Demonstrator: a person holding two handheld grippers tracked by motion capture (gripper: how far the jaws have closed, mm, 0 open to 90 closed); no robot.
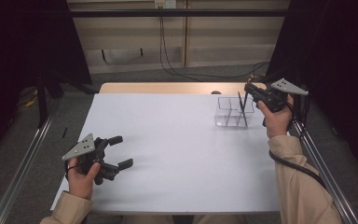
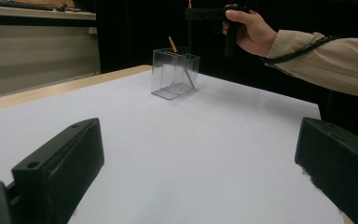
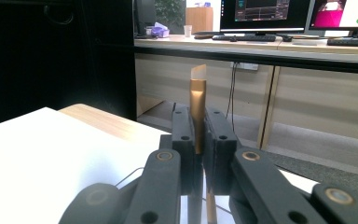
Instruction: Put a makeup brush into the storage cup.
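Right gripper view: right gripper (image 3: 199,135) clamped on a slim brush (image 3: 197,100), gold ferrule and pale flat tip rising upright above the jaws.
High view: same brush (image 1: 244,106) as a thin dark stick, lower end inside the clear divided organizer (image 1: 233,111) at the table's far right.
Left gripper (image 1: 120,151): jaws wide apart, holding nothing, low over the near left of the white tabletop (image 1: 177,144).
Left gripper view: organizer (image 2: 174,73) with an orange-tipped stick leaning inside.
Room: desk with monitors (image 3: 265,16), cables, dark curtains.
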